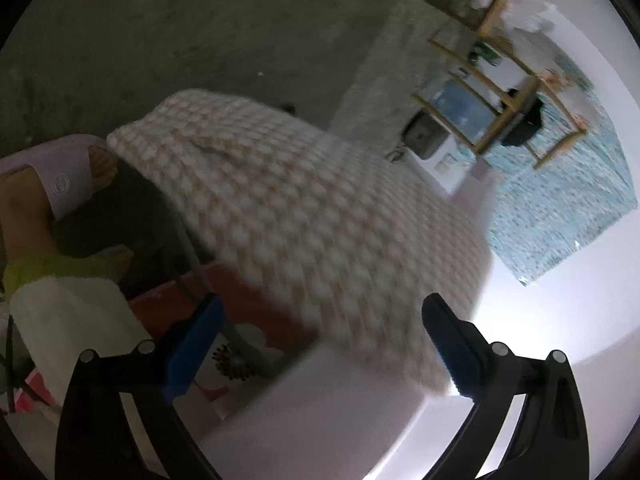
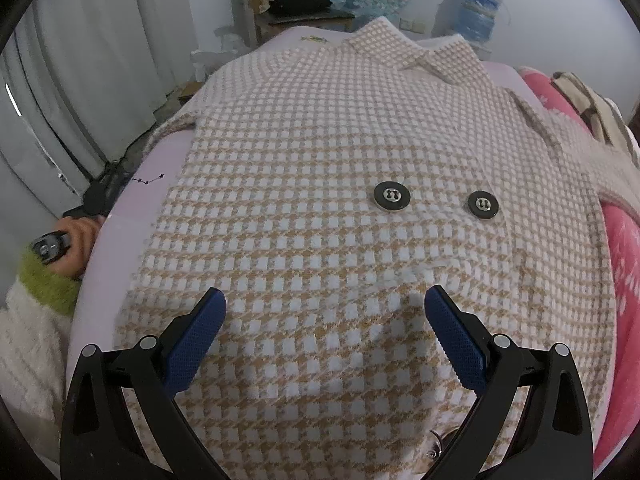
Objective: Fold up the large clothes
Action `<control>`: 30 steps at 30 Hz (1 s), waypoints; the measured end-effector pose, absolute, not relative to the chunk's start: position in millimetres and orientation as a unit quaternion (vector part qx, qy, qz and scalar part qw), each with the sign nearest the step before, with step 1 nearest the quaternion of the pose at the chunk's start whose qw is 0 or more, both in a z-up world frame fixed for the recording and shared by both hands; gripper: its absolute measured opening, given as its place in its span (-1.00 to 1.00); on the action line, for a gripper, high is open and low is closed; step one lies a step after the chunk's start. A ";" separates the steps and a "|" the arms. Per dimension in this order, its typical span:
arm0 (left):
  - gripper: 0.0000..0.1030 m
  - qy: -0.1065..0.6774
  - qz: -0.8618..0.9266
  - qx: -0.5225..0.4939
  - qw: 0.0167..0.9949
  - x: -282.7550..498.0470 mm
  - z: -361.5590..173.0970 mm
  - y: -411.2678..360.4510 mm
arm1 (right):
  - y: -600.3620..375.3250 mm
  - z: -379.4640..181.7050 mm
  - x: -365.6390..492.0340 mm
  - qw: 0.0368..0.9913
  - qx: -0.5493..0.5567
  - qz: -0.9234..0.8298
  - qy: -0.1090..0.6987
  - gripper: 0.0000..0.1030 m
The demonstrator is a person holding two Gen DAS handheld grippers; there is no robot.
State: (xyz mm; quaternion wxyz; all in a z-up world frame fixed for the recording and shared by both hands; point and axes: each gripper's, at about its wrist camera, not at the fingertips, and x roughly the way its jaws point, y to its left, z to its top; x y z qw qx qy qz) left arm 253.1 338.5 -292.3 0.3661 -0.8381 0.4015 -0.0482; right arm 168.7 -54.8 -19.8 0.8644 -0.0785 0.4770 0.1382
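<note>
A large tan-and-white checked coat (image 2: pixel 320 208) lies spread, front up, on a pale lilac surface (image 2: pixel 120 240), collar at the far end, two black buttons (image 2: pixel 392 197) near its middle. My right gripper (image 2: pixel 325 316) is open just above the coat's lower part, holding nothing. In the blurred left wrist view part of the coat (image 1: pixel 304 216) hangs over the edge of the lilac surface (image 1: pixel 320 420). My left gripper (image 1: pixel 320 340) is open and empty, in front of that hanging part.
A pink patterned blanket (image 2: pixel 624 280) lies right of the coat. A person's hand in a green-cuffed white sleeve (image 2: pixel 48 280) is at the left edge. A wooden chair (image 2: pixel 296 4) and grey curtains (image 2: pixel 80 60) stand behind. Concrete floor (image 1: pixel 200 20) and a slipper (image 1: pixel 64 172) show below.
</note>
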 end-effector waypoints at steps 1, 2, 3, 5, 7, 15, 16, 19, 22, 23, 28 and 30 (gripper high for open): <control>0.89 0.401 -0.045 -0.842 0.359 256.3 -298.9 338.4 | -54.4 -20.0 170.1 0.865 -0.079 0.137 0.477 0.84; 0.89 0.398 -0.041 -0.846 0.352 258.2 -306.0 337.2 | -55.3 -19.8 170.6 0.865 -0.080 0.135 0.477 0.84; 0.89 0.393 -0.033 -0.851 0.347 260.1 -311.7 338.5 | -56.7 -19.6 171.2 0.865 -0.081 0.132 0.477 0.84; 0.87 0.389 -0.019 -0.850 0.355 264.4 -316.9 342.6 | -57.7 -18.7 171.4 0.866 -0.082 0.128 0.476 0.84; 0.73 0.392 -0.008 -0.843 0.369 267.7 -316.1 347.6 | -60.5 -17.9 173.8 0.868 -0.081 0.124 0.474 0.84; -0.46 0.401 0.079 -0.760 0.505 271.1 -268.3 391.1 | -76.2 -10.4 168.8 0.877 -0.068 0.112 0.462 0.84; -0.57 0.399 0.088 -0.741 0.533 273.4 -253.3 395.8 | -78.5 -9.6 168.7 0.878 -0.066 0.112 0.460 0.85; -0.74 0.377 0.111 -0.659 0.642 278.5 -179.9 407.0 | -87.4 -7.6 169.0 0.882 -0.055 0.110 0.455 0.84; -0.81 0.347 0.102 -0.570 0.738 286.8 -92.0 394.4 | -96.5 -5.4 168.5 0.886 -0.043 0.110 0.449 0.84; -0.81 0.337 0.090 -0.523 0.778 291.1 -53.5 379.4 | -97.9 -4.4 168.0 0.887 -0.041 0.110 0.447 0.84; -0.80 0.304 -0.007 -0.328 0.894 300.3 69.6 266.7 | -110.9 4.7 162.2 0.896 -0.027 0.105 0.431 0.84; -0.80 0.311 -0.075 -0.269 0.908 298.9 91.8 205.2 | -118.3 7.1 159.0 0.899 -0.022 0.098 0.426 0.84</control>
